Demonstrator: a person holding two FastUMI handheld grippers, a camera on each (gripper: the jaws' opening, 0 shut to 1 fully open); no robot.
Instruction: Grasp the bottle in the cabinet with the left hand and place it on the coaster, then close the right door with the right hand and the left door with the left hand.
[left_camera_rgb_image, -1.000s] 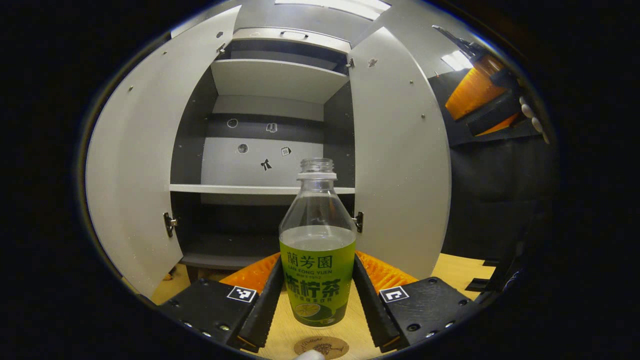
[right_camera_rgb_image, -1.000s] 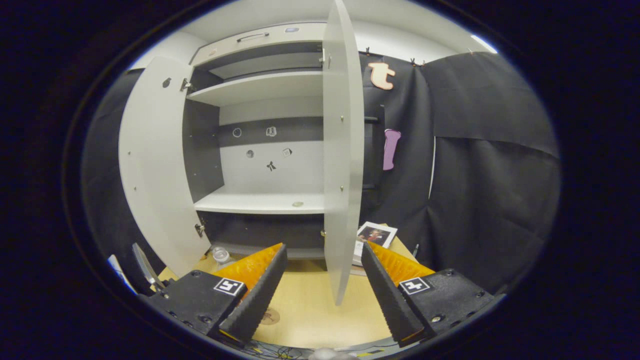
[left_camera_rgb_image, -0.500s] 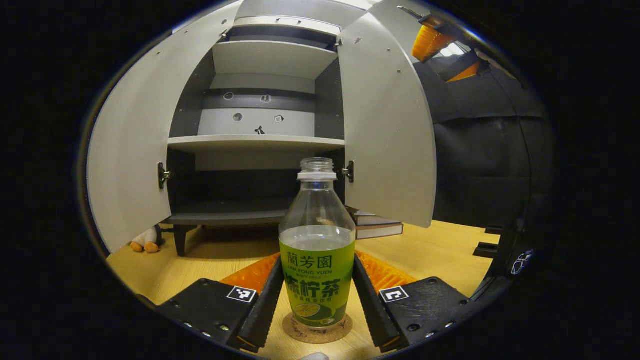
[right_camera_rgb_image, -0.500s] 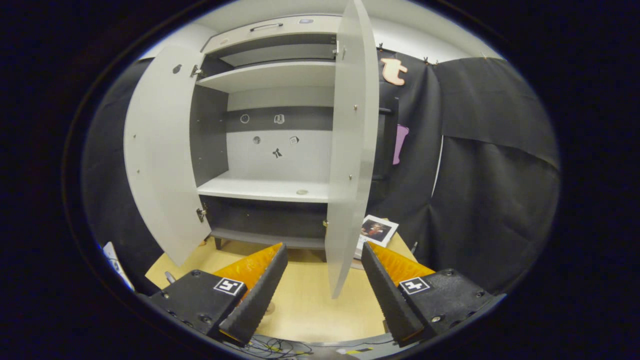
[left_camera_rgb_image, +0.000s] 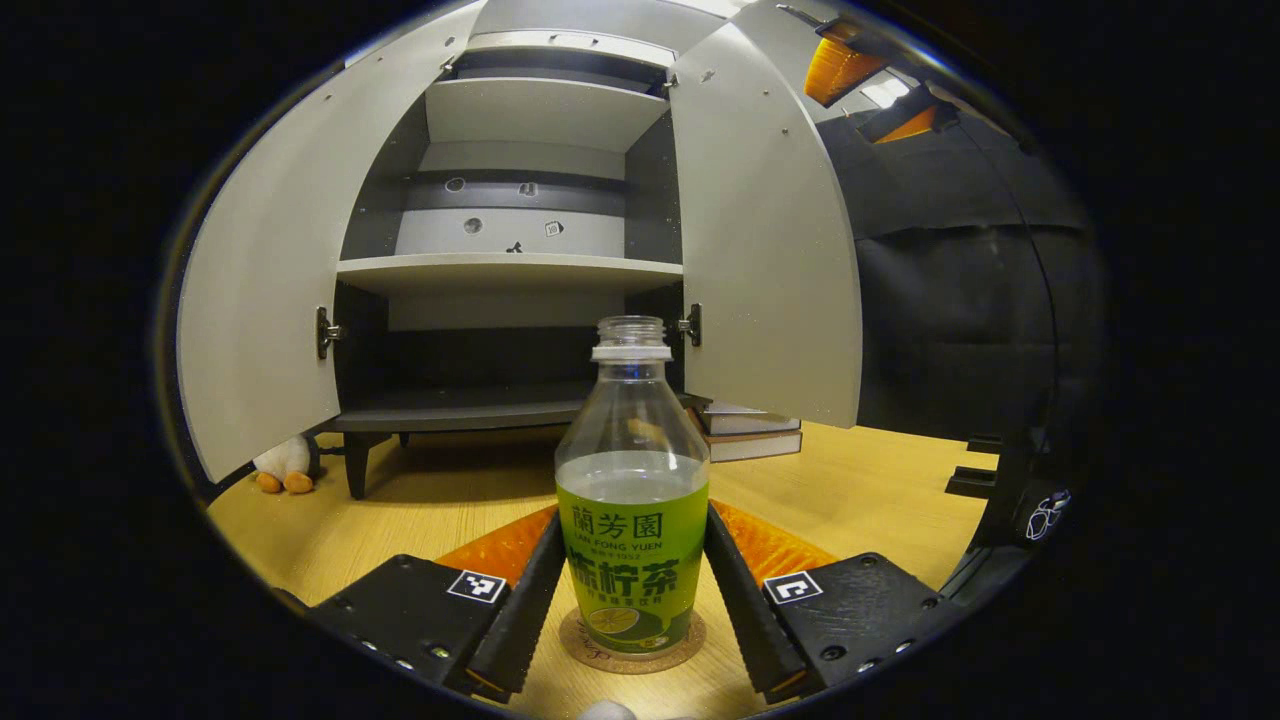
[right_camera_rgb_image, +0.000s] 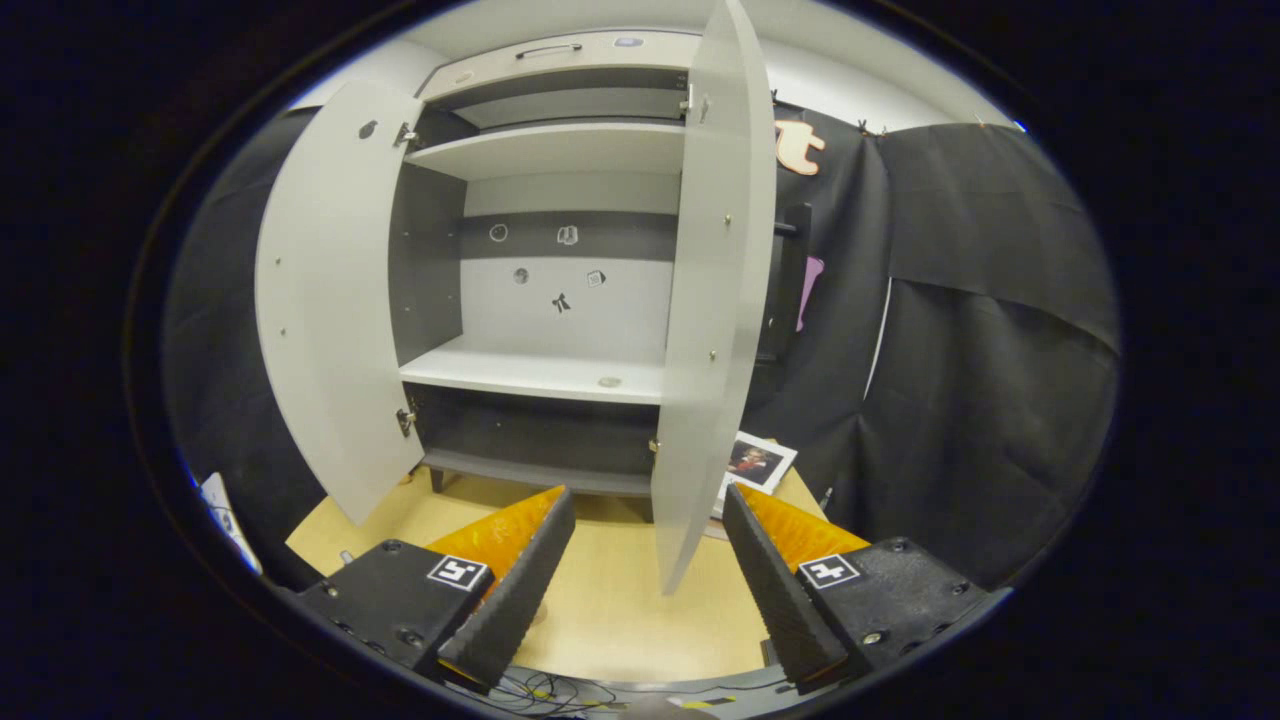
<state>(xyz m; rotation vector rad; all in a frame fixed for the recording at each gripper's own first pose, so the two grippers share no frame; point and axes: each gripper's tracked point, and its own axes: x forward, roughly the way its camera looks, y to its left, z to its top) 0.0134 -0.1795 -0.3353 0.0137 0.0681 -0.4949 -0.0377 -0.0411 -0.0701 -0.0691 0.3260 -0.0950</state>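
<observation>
A clear, capless bottle (left_camera_rgb_image: 630, 420) with a green label and some liquid stands upright on a round cork coaster (left_camera_rgb_image: 590, 650) on the wooden table. My left gripper (left_camera_rgb_image: 633, 520) is shut on the bottle, one finger against each side of the label. Behind it the grey cabinet (left_camera_rgb_image: 510, 270) stands with its left door (left_camera_rgb_image: 270, 300) and right door (left_camera_rgb_image: 770, 250) both swung open. In the right gripper view my right gripper (right_camera_rgb_image: 648, 491) is open and holds nothing. It faces the thin edge of the right door (right_camera_rgb_image: 715, 300), which lies a little beyond the fingertips. The left door (right_camera_rgb_image: 330, 300) is open too.
Stacked books (left_camera_rgb_image: 750, 430) lie on the table (left_camera_rgb_image: 420, 510) under the right door, and a small plush toy (left_camera_rgb_image: 280, 468) sits by the cabinet's left foot. A printed photo (right_camera_rgb_image: 755, 465) lies right of the door. Cables (right_camera_rgb_image: 560, 690) run along the table's near edge.
The left gripper has come down with the bottle, which now rests on the coaster. The right gripper has drifted slightly, so the right door's edge sits a bit further right in its view.
</observation>
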